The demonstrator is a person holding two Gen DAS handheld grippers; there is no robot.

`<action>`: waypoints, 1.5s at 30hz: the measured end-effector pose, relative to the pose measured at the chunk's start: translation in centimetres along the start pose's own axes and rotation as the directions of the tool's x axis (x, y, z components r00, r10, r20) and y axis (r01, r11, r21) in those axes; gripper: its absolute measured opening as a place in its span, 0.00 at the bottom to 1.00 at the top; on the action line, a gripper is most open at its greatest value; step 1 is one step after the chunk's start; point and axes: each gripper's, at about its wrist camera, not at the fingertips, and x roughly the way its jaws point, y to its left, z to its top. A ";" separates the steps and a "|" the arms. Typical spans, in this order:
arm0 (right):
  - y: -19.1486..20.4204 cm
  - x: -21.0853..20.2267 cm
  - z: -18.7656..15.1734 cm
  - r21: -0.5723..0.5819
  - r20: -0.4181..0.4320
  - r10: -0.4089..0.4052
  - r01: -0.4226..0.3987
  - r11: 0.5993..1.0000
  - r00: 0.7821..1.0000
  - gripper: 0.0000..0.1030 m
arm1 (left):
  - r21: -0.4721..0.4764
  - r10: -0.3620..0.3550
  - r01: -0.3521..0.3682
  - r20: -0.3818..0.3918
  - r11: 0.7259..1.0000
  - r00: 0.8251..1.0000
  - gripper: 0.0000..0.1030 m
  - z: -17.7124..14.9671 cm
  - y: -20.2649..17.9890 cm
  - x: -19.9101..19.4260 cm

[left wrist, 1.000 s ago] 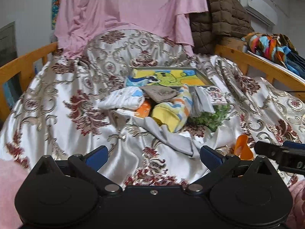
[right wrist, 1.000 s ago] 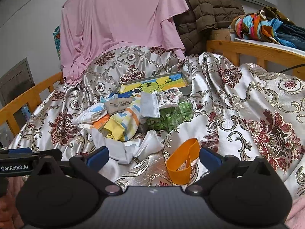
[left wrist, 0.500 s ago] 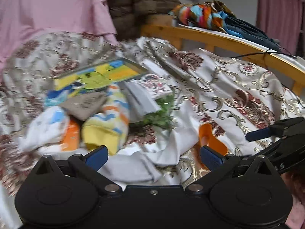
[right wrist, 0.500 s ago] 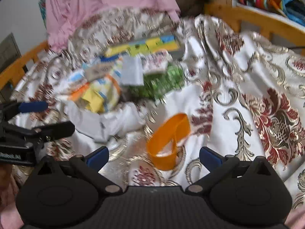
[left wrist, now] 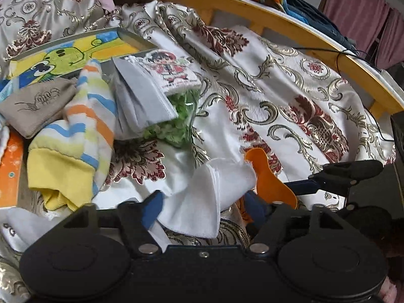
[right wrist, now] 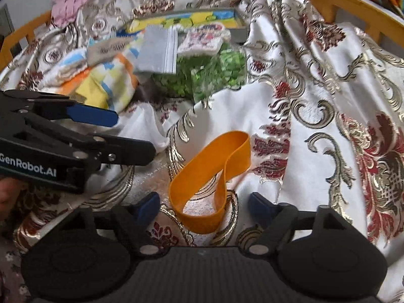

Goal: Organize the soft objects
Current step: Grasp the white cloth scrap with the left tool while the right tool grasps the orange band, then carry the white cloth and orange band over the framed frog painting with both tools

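Note:
A white cloth (left wrist: pixel 202 197) lies crumpled on the patterned bedspread (left wrist: pixel 290 96), between the fingers of my left gripper (left wrist: pixel 204 209). Its jaws are closing, and the pads do not press the cloth. An orange elastic band (right wrist: pixel 209 174) lies looped on the bedspread (right wrist: pixel 315 106) between the fingers of my right gripper (right wrist: pixel 204 207). Those jaws are closing too, with gaps on both sides of the band. Each gripper shows in the other's view: the right gripper (left wrist: pixel 335 179) past the band (left wrist: pixel 270 179), the left gripper (right wrist: pixel 132 135) over the cloth (right wrist: pixel 141 126).
Behind lies a pile: a striped yellow garment (left wrist: pixel 75 136), a brown cloth (left wrist: pixel 38 103), a folded grey cloth (left wrist: pixel 141 101), a cartoon-print cloth (left wrist: pixel 171 70), a bag of green bits (left wrist: pixel 176 123) and a picture box (left wrist: pixel 70 53). A wooden bed rail (left wrist: pixel 277 22) runs along the right.
Both grippers have tilted down and come closer to the bedspread. The left one swung right over the white cloth, the right one came over the orange band. Both pairs of fingers stand narrower.

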 end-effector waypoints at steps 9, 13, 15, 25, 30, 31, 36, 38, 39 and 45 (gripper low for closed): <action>-0.2 0.4 0.1 -0.002 -0.007 -0.013 0.013 1.000 1.000 0.43 | -0.033 -0.010 0.011 0.016 0.999 1.000 0.08 0.3 0.2 -0.6; -0.2 0.0 0.0 0.003 0.010 -0.018 0.018 1.000 1.000 0.29 | -0.057 -0.016 0.019 0.063 0.998 0.998 0.07 0.6 -0.2 -2.3; -0.3 -0.4 0.0 0.010 0.022 -0.021 0.021 1.000 1.000 0.27 | -0.071 -0.012 0.018 0.094 0.997 0.996 0.07 0.7 -0.3 -3.4; 0.3 -4.5 0.1 -0.025 0.183 -0.014 0.018 1.000 0.983 0.23 | -0.158 -0.009 0.053 0.262 0.986 0.965 0.07 1.2 -0.3 -8.6; 0.9 -7.1 1.3 -0.067 0.295 0.003 0.018 0.998 0.956 0.23 | -0.173 -0.003 0.062 0.321 0.983 0.947 0.07 1.7 -0.3 -10.2; 0.9 -7.5 1.6 -0.075 0.308 0.011 0.012 0.997 0.951 0.23 | -0.174 -0.002 0.063 0.332 0.983 0.943 0.07 1.8 -0.2 -10.4; 1.8 -8.3 3.5 -0.155 0.366 0.046 0.012 0.988 0.930 0.23 | -0.194 0.019 0.060 0.380 0.979 0.925 0.07 3.8 1.5 -11.3; 2.1 -8.0 5.1 -0.179 0.378 0.069 0.000 0.984 0.923 0.23 | -0.198 0.040 0.043 0.396 0.979 0.918 0.07 5.2 2.7 -11.3; 2.2 -7.7 6.1 -0.190 0.381 0.083 -0.010 0.982 0.921 0.23 | -0.200 0.050 0.034 0.403 0.979 0.914 0.07 6.0 3.4 -11.4; 3.0 -5.0 13.2 -0.307 0.439 0.133 0.010 0.952 0.889 0.23 | -0.254 0.164 -0.055 0.432 0.966 0.887 0.08 12.0 9.6 -10.0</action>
